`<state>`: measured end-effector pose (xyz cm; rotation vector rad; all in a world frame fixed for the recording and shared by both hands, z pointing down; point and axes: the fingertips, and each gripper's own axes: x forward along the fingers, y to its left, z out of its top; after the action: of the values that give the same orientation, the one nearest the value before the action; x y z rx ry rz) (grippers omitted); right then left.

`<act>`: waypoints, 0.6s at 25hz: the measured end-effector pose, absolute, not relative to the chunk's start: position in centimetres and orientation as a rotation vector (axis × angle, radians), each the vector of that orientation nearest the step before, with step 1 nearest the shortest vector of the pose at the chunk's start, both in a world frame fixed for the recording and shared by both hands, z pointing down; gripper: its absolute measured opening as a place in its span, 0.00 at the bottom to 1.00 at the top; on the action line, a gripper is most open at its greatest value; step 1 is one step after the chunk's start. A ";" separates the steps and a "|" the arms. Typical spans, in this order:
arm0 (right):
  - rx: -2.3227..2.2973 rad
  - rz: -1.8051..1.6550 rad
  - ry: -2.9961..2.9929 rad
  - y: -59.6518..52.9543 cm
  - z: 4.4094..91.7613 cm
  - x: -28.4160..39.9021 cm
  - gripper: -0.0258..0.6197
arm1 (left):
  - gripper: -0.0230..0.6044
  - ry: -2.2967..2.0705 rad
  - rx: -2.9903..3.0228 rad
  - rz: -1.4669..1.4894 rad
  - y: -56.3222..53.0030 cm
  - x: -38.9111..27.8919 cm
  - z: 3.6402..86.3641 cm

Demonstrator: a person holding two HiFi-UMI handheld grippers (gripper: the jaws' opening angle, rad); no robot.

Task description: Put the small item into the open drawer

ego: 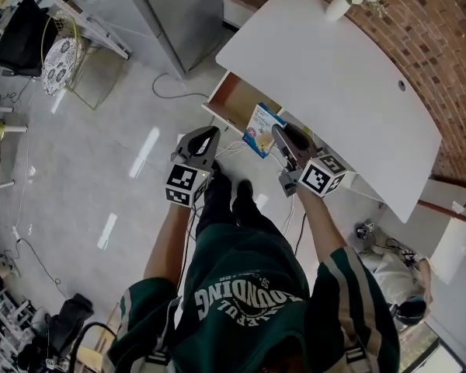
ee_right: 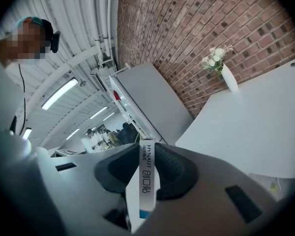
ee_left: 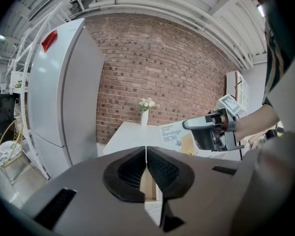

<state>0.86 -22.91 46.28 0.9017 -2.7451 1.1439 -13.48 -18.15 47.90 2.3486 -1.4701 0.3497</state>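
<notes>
A small white and blue bandage box (ego: 262, 129) is pinched at its edge by my right gripper (ego: 280, 133), which is shut on it. The box hangs over the front of the open wooden drawer (ego: 234, 98) under the white table (ego: 334, 76). In the right gripper view the box's narrow side (ee_right: 146, 181) stands upright between the pads. My left gripper (ego: 209, 134) is shut and holds nothing, just left of the box and in front of the drawer. From the left gripper view, the box (ee_left: 172, 134) and the right gripper (ee_left: 191, 124) show to the right, beyond the closed jaws (ee_left: 146, 157).
A white vase of flowers (ego: 340, 5) stands at the table's far corner by the brick wall (ego: 443, 61). A tall grey fridge (ee_left: 64, 97) stands left of the table. Cables lie on the floor (ego: 124, 154) under the table. My legs are below the grippers.
</notes>
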 end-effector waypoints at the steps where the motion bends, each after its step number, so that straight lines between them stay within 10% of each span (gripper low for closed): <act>1: 0.902 1.143 -2.738 -23.0 46.5 0.7 0.21 | 0.07 -1.468 2.344 0.347 -18.2 -13.6 48.2; 15: 0.955 1.090 -2.695 -25.5 50.1 -0.8 0.21 | 0.07 -1.457 2.329 0.351 -19.9 -14.5 51.1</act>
<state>-0.75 -25.51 50.08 0.9551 -2.6954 1.0898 -14.45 -19.88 51.07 2.3288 -1.4572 0.3505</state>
